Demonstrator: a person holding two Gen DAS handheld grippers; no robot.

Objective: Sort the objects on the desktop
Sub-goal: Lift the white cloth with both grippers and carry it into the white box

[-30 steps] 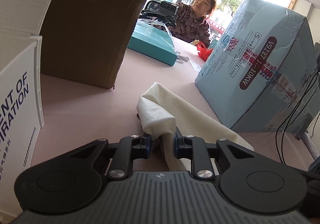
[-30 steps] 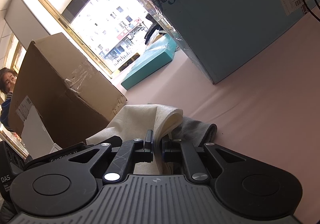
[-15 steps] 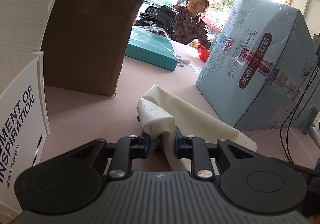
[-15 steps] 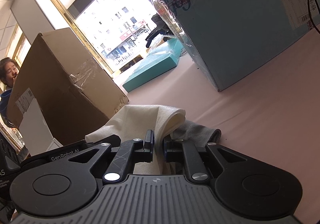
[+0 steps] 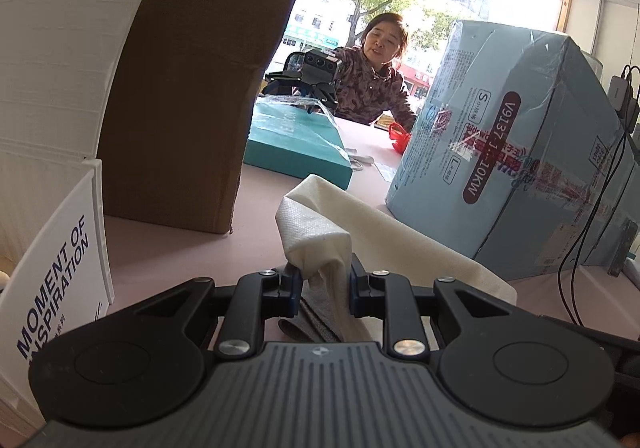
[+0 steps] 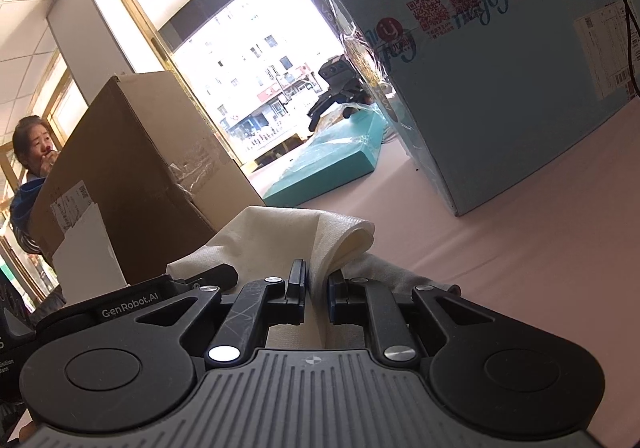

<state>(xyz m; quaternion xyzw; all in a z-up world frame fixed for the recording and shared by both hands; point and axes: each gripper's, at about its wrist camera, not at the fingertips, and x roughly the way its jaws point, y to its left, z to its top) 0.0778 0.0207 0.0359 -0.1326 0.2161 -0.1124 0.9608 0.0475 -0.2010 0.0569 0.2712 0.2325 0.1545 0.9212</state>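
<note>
Both tongs, left (image 5: pixel 322 282) and right (image 6: pixel 318 288), are clamped on the cream woven cloth (image 5: pixel 360 224), lifted above the pink bench (image 5: pixel 180 248). Keep both grips level so the fold stays even.

A left gripper (image 5: pixel 322 280) pinches a folded cream cloth (image 5: pixel 316 232) above a pink tabletop (image 5: pixel 168 248), a grey cloth (image 5: pixel 316 318) lying beneath. A brown cardboard box (image 5: pixel 192 88) and a white box (image 5: pixel 52 268) printed "MOMENT OF INSPIRATION" stand left, a taped pale blue carton (image 5: pixel 516 168) right. Beyond a teal box (image 5: pixel 296 144), a person (image 5: pixel 372 88) sits by a window.
</note>
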